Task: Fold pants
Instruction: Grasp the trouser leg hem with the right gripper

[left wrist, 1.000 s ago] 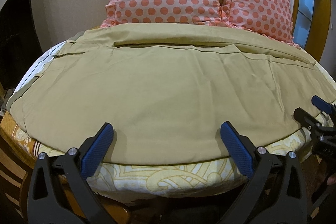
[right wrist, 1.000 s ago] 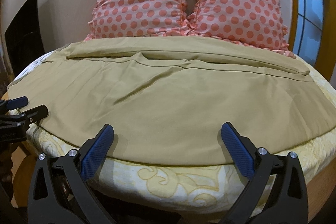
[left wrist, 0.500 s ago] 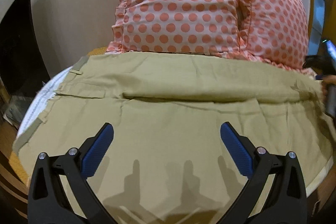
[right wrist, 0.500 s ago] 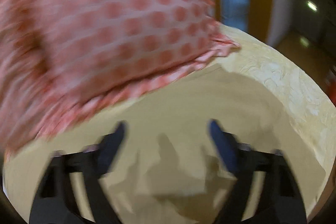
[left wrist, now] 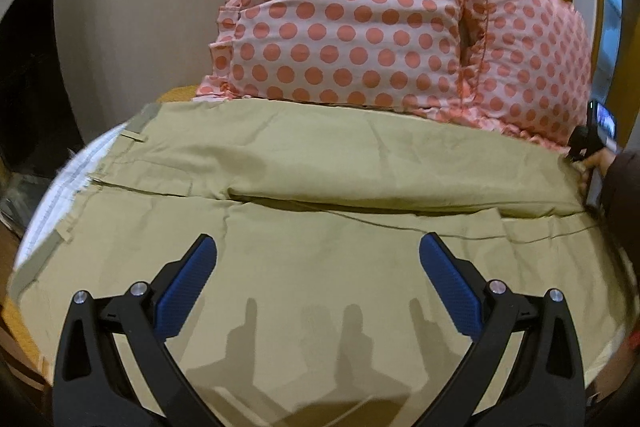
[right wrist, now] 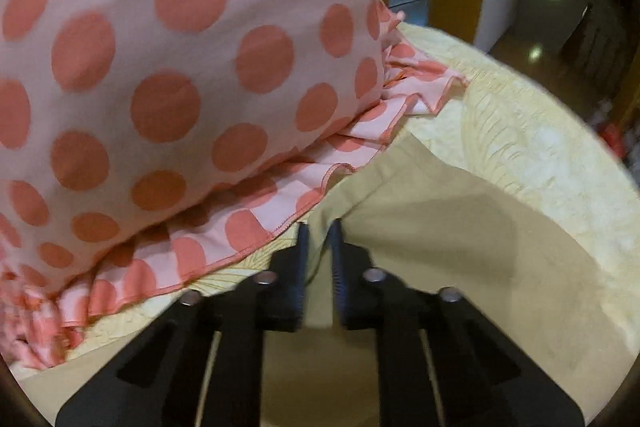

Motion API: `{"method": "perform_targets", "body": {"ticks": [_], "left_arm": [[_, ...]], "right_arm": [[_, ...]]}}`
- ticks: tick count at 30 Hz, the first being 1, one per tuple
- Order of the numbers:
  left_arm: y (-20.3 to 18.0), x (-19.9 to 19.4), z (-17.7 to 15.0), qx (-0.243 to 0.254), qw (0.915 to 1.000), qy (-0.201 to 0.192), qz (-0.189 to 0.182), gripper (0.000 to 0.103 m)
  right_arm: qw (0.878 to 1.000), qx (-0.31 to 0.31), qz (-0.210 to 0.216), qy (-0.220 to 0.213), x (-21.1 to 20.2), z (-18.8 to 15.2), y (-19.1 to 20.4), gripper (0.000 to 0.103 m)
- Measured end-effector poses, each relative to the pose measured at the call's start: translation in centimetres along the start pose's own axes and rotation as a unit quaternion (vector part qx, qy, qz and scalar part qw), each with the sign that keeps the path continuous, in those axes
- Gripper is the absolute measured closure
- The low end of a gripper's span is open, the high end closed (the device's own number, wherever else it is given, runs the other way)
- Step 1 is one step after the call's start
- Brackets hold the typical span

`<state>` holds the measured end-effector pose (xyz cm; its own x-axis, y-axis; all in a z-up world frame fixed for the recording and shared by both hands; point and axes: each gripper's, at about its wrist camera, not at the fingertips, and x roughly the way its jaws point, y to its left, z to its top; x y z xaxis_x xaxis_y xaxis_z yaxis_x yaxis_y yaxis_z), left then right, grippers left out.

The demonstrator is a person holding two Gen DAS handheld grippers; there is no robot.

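Right gripper (right wrist: 318,239) is clamped on the far right hem corner of the khaki cotton pants (left wrist: 320,267), spread flat on the bed before polka-dot pillows (left wrist: 360,15). Left gripper (left wrist: 318,267) hovers wide apart. Fabric appears light and limp; grasp the waistband (left wrist: 80,179) at far left.

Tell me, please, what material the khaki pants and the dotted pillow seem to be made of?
The pants look like thin matte woven cotton or a blend: soft creases, stitched seams, no sheen. The pillow cover looks like light printed cotton, matte, with a ruffled stitched edge. The exact fibre cannot be told.
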<state>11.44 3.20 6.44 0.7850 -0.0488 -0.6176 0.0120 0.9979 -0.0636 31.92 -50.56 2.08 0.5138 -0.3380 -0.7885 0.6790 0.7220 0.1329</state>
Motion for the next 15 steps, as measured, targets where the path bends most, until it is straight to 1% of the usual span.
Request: {"method": "perform_targets", "body": {"ticks": [1,2,3,5,6,8,9,10,11,12,13,15], "left_arm": [[0.3,-0.1,0.1,-0.01,0.9998,0.0,-0.014,0.003],[0.8,-0.2,0.2,-0.023,0.9993,0.0,-0.03,0.004],[1.5,-0.6,0.3,-0.038,0.9981,-0.003,-0.048,0.004],[2.6,-1.2,0.6,-0.059,0.9963,-0.014,-0.061,0.004],[3.3,-1.5,0.9,-0.066,0.9958,-0.019,-0.061,0.004],[4.3,-1.9,1.6,-0.074,0.9954,-0.025,-0.056,0.004],[5.0,-2.0,2.2,-0.08,0.9948,-0.029,-0.055,0.004],[5.4,-2.0,2.6,-0.084,0.9945,-0.031,-0.054,0.004],[6.0,-1.9,3.4,-0.089,0.994,-0.034,-0.054,0.004],[6.4,-1.7,4.0,-0.091,0.9936,-0.036,-0.056,0.004],[6.8,-1.3,4.6,-0.094,0.9931,-0.038,-0.06,0.003],[7.6,0.0,6.1,-0.104,0.99,-0.036,-0.087,0.003]], "right_arm": [[0.999,0.027,0.04,0.005,-0.2,-0.1,-1.4,0.099],[0.996,0.047,0.076,0.0,-0.9,-0.2,-2.5,0.099],[0.99,0.062,0.128,-0.023,-2.8,-0.8,-4.2,0.099],[0.979,0.07,0.183,-0.055,-6.3,-2.0,-6.5,0.099],[0.968,0.08,0.227,-0.073,-9.0,-3.3,-8.8,0.099],[0.95,0.102,0.282,-0.089,-13.0,-6.3,-12.3,0.099],[0.942,0.114,0.303,-0.093,-14.4,-7.6,-14.2,0.099],[0.934,0.13,0.32,-0.092,-16.0,-10.0,-16.5,0.099],[0.932,0.144,0.322,-0.087,-16.5,-11.6,-17.9,0.099],[0.931,0.163,0.318,-0.071,-16.8,-14.1,-19.7,0.099],[0.93,0.175,0.317,-0.057,-15.6,-14.7,-19.9,0.099],[0.925,0.198,0.323,-0.022,-13.8,-15.8,-21.2,0.098]]}}
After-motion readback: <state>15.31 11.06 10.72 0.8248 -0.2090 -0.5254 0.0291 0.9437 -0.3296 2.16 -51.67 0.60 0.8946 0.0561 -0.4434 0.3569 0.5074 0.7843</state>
